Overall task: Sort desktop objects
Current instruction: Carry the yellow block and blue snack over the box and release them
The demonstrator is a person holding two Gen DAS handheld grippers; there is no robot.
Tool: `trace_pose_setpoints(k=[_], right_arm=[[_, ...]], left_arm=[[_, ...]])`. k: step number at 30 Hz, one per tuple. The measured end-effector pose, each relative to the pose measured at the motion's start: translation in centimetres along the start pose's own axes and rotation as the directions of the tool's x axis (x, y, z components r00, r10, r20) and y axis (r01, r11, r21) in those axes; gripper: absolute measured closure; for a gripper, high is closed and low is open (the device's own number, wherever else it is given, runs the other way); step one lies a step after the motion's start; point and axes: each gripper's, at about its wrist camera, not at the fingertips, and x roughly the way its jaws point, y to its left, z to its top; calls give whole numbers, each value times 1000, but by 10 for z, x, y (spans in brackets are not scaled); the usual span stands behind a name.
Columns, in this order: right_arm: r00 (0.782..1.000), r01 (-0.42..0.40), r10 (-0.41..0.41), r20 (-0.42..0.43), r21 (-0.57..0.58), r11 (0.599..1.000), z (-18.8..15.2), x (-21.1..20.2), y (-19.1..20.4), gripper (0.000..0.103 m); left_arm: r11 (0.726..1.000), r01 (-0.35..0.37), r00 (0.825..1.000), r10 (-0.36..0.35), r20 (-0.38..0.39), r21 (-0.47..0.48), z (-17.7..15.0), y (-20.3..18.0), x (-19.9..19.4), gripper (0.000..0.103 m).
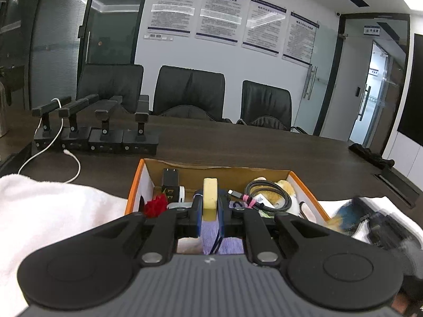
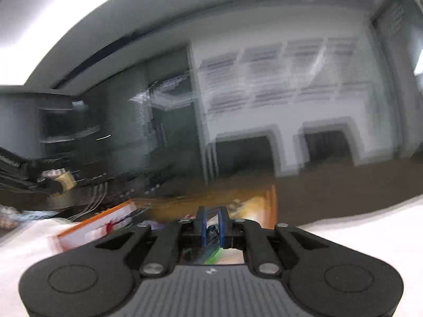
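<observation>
Above the orange-rimmed cardboard box point(image 1: 133, 185), the left gripper point(image 1: 210, 206) clamps a pale yellow eraser-like block point(image 1: 210, 198), seemingly about to drop it in, which calls for opening the jaws over bare floor; inside lie a black charger point(image 1: 170, 182), coiled braided cable point(image 1: 267, 190) and red pompom point(image 1: 156, 206); the right gripper point(image 2: 211, 222), blurred, has its jaws nearly closed, contents unclear.
</observation>
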Motion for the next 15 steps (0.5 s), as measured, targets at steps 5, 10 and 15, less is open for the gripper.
trace_pose_setpoints(k=[5, 10, 15], right_arm=[[997, -70, 67, -41, -87, 994, 16, 18, 20, 95], [960, -170, 156, -234, -41, 985, 29, 67, 24, 95], [916, -157, 149, -371, 11, 988, 41, 100, -1, 81]], left_arm=[[1000, -4, 1000, 4, -27, 13, 0, -5, 28, 91], [1000, -10, 994, 10, -111, -1, -3, 4, 66, 91], [999, -45, 985, 42, -169, -19, -10, 21, 95, 91]])
